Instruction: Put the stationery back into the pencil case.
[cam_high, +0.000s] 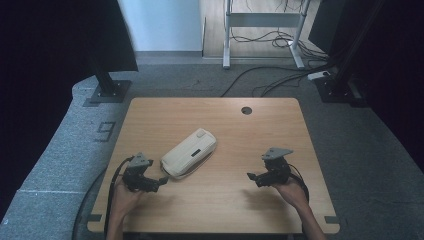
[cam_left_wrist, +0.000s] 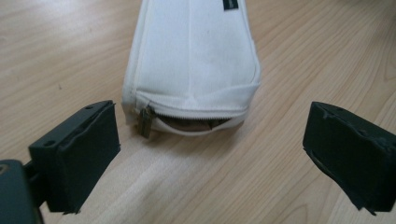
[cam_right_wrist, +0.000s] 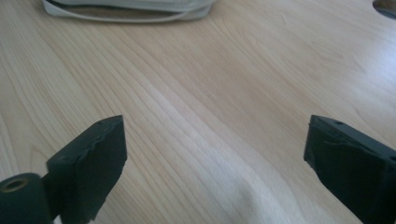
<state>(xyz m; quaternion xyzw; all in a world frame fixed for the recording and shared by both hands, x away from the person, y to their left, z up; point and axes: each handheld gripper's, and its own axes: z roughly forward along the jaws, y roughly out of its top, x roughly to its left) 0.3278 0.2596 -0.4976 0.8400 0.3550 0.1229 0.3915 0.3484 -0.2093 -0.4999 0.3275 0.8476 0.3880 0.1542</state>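
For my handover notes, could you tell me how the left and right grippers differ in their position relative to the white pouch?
The left gripper sits right at the white pouch's near end, facing its partly open zipper; the right gripper stands well apart from the pouch over bare table. Both have open, empty jaws.

— Item? — White fabric pouch (cam_left_wrist: 194, 60), lying flat, long axis slanting; zip partly open at near end, brass pull (cam_left_wrist: 146, 122) hanging; just ahead of left gripper (cam_high: 159, 182), well apart from right gripper (cam_high: 252, 177).

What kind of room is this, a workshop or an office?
Probably a lab or recording room: a bare wooden table on grey carpet, loose cables across the floor, and metal stand feet bolted beside it.
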